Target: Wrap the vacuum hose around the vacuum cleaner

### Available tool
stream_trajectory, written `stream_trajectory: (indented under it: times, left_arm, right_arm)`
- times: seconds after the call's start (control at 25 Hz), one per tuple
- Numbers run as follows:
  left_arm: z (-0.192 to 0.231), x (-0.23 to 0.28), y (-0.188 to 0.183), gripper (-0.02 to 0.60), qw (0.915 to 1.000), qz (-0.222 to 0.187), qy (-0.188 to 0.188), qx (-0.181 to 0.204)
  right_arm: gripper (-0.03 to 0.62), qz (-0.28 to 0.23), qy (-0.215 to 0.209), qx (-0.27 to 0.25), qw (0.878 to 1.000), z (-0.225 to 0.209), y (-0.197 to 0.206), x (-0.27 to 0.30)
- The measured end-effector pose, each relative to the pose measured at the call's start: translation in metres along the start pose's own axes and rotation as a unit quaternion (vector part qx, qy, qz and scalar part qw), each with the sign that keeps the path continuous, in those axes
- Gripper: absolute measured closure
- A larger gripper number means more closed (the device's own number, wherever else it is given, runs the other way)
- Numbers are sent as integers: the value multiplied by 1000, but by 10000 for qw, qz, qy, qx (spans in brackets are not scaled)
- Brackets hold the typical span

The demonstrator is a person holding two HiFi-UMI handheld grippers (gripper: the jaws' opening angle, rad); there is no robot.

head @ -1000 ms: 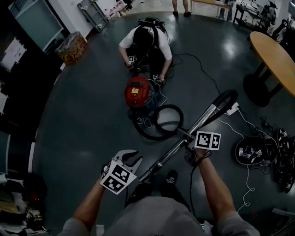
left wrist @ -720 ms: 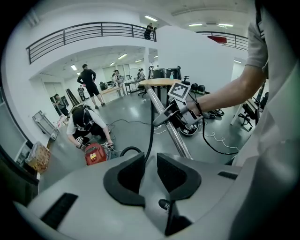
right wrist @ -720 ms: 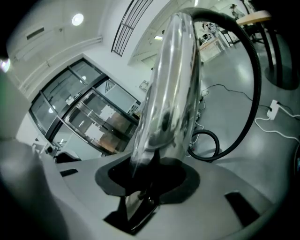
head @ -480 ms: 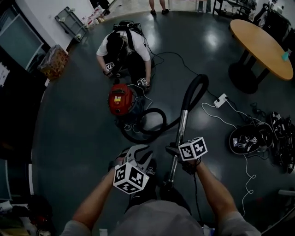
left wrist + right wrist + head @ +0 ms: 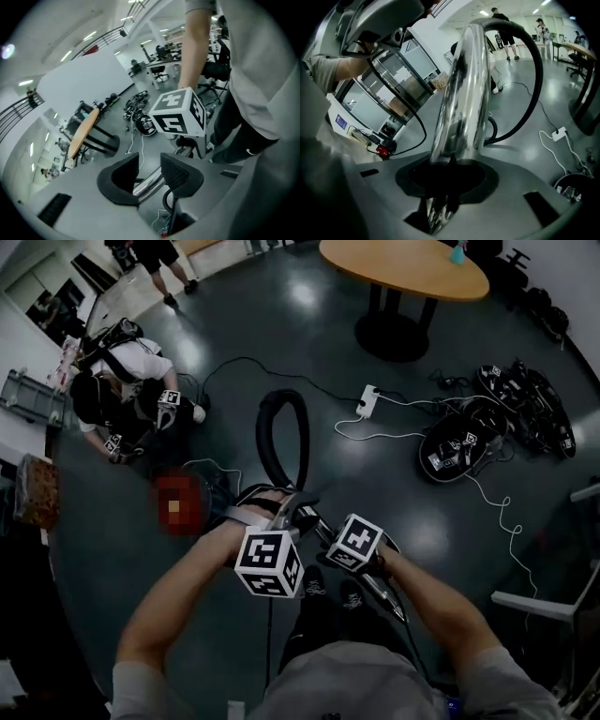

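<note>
Out left on the floor sits the vacuum cleaner (image 5: 204,505). The left gripper (image 5: 150,163) has just been opening, its jaws loose around the chrome wand (image 5: 461,93). The wand runs from near right to far left, and its black hose (image 5: 267,432) loops away beyond. The right gripper (image 5: 446,174) is clamped on the wand.

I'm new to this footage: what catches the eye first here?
The chrome wand, clamped in the right gripper, towers through the right gripper view. In the head view the black hose arches at centre, and a crouching person is at upper left.
</note>
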State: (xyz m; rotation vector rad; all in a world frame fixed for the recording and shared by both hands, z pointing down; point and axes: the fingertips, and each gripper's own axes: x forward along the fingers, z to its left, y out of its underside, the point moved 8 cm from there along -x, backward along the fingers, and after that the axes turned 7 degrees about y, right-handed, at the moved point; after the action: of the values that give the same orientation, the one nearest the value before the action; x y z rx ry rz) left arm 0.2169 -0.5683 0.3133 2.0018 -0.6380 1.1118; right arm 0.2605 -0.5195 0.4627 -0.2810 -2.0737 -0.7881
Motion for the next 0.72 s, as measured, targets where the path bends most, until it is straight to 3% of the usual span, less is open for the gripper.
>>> stream_trajectory:
  times: [0.16, 0.28, 0.52, 0.72]
  left_arm:
    - [1, 30, 9, 337, 9889, 528, 935, 1029]
    - [-5, 44, 9, 327, 9795, 585, 1337, 1389]
    - [-16, 50, 8, 322, 9676, 463, 2014, 1454]
    - [-27, 49, 8, 322, 9707, 12, 2313, 657]
  right_arm:
    - [467, -34, 204, -69, 9998, -6, -4, -5]
    - [471, 129, 495, -215, 9985, -2, 5, -10]
    - [485, 501, 1183, -956, 9871, 3, 7, -36]
    - [503, 1052, 1762, -1749, 9630, 11, 6, -56]
